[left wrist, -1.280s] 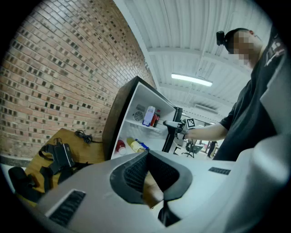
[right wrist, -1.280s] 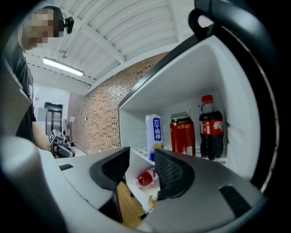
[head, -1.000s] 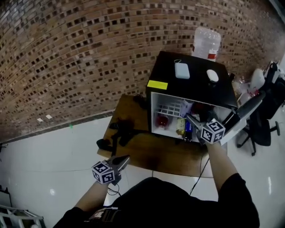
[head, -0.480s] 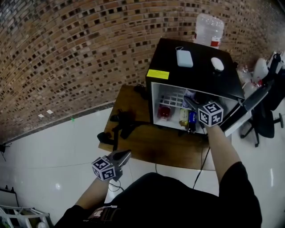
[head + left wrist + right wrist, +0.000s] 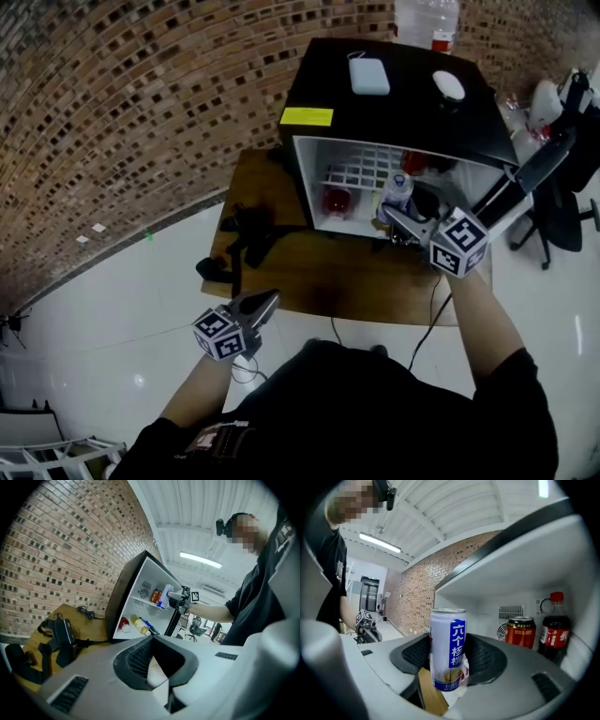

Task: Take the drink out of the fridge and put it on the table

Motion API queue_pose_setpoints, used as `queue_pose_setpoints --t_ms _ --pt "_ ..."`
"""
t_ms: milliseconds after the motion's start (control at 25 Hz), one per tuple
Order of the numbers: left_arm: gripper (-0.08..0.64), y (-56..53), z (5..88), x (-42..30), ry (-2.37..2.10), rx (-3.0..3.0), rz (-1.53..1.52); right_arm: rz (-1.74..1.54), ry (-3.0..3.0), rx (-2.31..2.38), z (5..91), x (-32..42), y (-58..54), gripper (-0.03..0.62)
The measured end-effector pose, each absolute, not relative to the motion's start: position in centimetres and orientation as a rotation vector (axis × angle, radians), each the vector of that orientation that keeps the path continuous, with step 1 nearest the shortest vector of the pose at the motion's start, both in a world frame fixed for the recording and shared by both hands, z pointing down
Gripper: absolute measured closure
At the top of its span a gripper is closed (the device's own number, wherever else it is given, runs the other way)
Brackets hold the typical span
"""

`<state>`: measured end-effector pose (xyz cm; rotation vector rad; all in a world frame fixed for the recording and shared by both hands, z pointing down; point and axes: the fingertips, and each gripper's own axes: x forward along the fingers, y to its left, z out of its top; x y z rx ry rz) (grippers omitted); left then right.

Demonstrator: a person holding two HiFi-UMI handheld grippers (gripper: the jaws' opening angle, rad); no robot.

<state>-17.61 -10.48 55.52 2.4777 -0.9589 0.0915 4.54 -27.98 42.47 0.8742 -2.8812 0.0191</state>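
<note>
Left gripper (image 5: 151,638): jaws together, empty, over the floor near the wooden table (image 5: 300,281). Right gripper (image 5: 447,643): jaws have just been closing and clamp the upright white-and-blue drink can (image 5: 449,625) at the open mini fridge (image 5: 394,103) front. Red can (image 5: 520,631) and cola bottle (image 5: 554,630) stand further right, inside the fridge

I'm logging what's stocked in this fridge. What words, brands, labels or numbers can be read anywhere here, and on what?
"六个核桃", white on the blue band of the white-and-blue can.
Red can: print too blurred to read.
Dark bottle: white script on its red label too blurred to read.
Yellow label on top of the fridge: too small to read.
</note>
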Motion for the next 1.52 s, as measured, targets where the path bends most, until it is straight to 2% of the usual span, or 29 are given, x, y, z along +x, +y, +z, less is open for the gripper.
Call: queue_pose_setpoints --t_ms 320,920,1240,1520 --pt "0.568 -10.6 57.1 -14.9 -0.866 2.476 0.132 0.128 -2.906 0.770 49.9 5.1 -20.7 0.334" --pt "0.568 -8.5 60.0 -13.0 -0.762 2.416 0.248 0.254 -2.716 0.655 67.2 3.5 -16.7 0.334" --pt "0.568 -8.0 61.1 -13.8 -0.776 2.385 0.278 0.161 -2.680 0.633 70.3 1.8 -17.3 0.334" --pt "0.568 -7.7 61.4 -13.9 -0.782 2.379 0.285 0.158 -2.696 0.716 71.3 3.8 -16.2 0.333"
